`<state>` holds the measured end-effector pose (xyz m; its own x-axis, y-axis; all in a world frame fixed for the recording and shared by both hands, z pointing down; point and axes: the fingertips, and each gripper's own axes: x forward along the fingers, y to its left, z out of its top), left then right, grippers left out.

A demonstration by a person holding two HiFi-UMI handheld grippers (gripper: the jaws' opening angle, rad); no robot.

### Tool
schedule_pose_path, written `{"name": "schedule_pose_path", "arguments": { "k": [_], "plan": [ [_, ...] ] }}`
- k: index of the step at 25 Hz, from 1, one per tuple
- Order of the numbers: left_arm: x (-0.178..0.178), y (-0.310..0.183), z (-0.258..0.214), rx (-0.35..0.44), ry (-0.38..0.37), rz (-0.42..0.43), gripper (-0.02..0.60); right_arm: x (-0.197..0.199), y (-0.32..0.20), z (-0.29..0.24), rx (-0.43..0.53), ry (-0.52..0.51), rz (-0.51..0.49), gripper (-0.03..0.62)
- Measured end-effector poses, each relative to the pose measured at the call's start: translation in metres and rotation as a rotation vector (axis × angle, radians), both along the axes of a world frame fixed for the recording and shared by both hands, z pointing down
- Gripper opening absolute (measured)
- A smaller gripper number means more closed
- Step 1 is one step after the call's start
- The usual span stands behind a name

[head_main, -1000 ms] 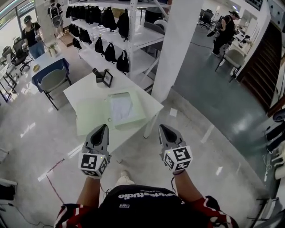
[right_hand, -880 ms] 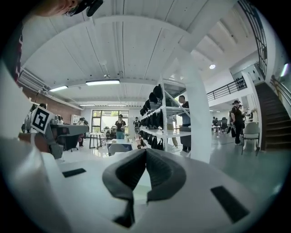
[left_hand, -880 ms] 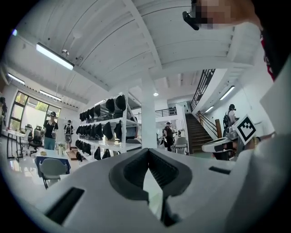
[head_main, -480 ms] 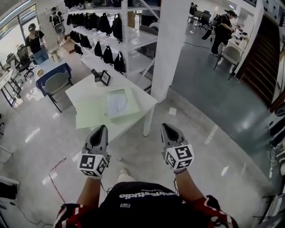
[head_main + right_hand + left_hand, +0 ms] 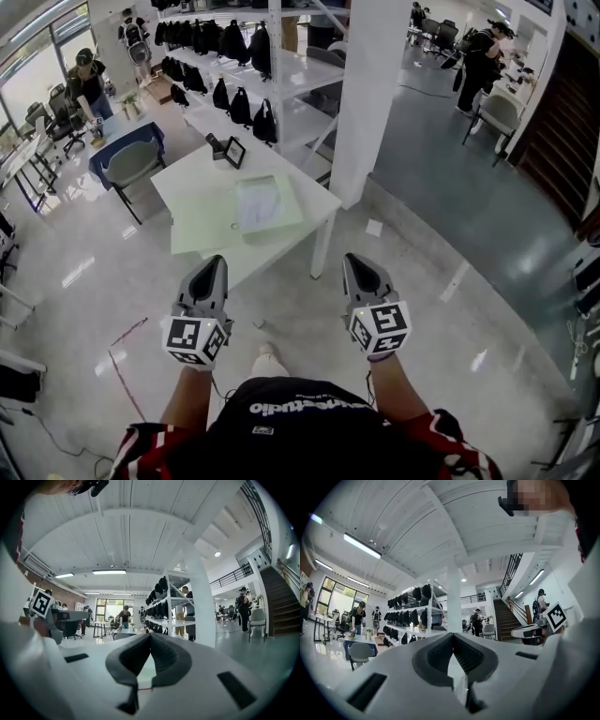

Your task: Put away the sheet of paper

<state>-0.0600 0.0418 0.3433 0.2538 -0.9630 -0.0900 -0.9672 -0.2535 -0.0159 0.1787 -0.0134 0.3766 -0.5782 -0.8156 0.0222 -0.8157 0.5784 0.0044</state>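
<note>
A white table [image 5: 314,200] stands ahead of me in the head view. On it lies an open pale green folder [image 5: 201,230], and a white sheet of paper [image 5: 258,208] rests on its right half. My left gripper [image 5: 215,263] and right gripper [image 5: 355,262] hover side by side over the floor, short of the table's near edge. Both point level toward it. In the left gripper view the left gripper [image 5: 453,637] has its jaws closed with nothing between them. The right gripper [image 5: 150,636] looks the same in the right gripper view.
A small black picture frame [image 5: 232,151] stands at the table's far end. A white column [image 5: 370,94] rises just right of the table, and shelves with black bags [image 5: 246,101] run behind it. A grey chair [image 5: 131,164] and a person [image 5: 91,82] are at far left.
The table has drawn away from both grippers: a second ago the left jaws overlapped its near edge, now floor shows between. Both grippers stayed shut and empty.
</note>
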Motion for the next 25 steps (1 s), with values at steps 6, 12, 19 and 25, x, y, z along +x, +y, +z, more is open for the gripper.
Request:
{"name": "schedule_pose_path", "arguments": {
  "k": [6, 12, 19, 25],
  "plan": [
    [-0.009, 0.012, -0.002, 0.002, -0.008, -0.028, 0.006, -0.009, 0.005, -0.003, 0.005, -0.003, -0.012, -0.008],
    [-0.015, 0.015, -0.003, -0.005, -0.003, -0.049, 0.006, -0.012, 0.004, -0.006, 0.004, -0.005, -0.02, -0.008],
    [-0.017, 0.017, -0.006, -0.008, 0.005, -0.057, 0.006, -0.013, 0.006, -0.008, -0.001, -0.005, -0.027, -0.008],
    [-0.018, 0.017, -0.004, -0.006, 0.015, -0.06, 0.006, -0.012, 0.005, -0.003, -0.005, -0.004, -0.029, -0.008]
  ]
}}
